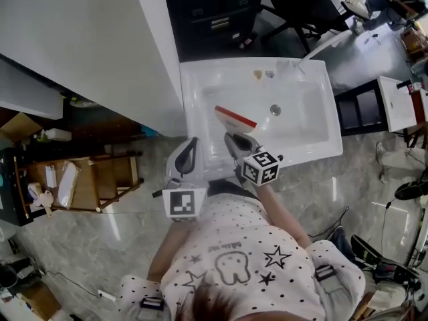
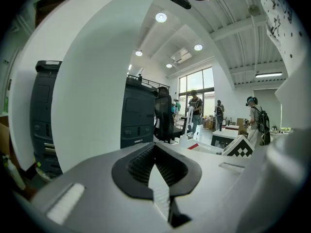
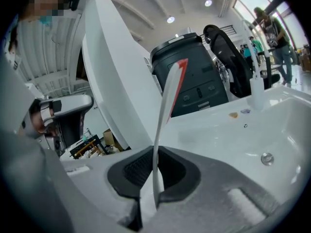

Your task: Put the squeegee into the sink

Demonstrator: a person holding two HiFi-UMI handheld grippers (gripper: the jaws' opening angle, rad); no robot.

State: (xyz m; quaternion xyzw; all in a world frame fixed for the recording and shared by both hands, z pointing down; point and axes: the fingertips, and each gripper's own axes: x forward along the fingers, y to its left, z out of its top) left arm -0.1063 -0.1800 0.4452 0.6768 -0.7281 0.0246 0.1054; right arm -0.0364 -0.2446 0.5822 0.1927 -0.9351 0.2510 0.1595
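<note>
Between the pads of the right tool (image 3: 155,173) a thin white squeegee (image 3: 167,98) with a red edge is pinched by its lower end. Its blade rises ahead of the tool and leans slightly to the right in the right gripper view.

In the head view the squeegee reaches forward from this tool over the basin of the white sink (image 1: 314,146), red edge on the side away from the tool. Whether the blade touches the basin floor cannot be told.

The drain (image 1: 275,110) lies ahead of the right tool and to its right, apart from the squeegee. The faucet (image 1: 314,49) stands farther ahead, at the far rim.

Beyond the sink, well ahead of both tools, are a black cabinet (image 1: 214,12) and a black chair (image 1: 294,5).

The left tool (image 1: 189,154) is just to the left of the right one, at the near rim of the sink, outside the basin. Its ribbed pads are pressed together with nothing between them.

A person in a dotted shirt holds both tools close to the body.
</note>
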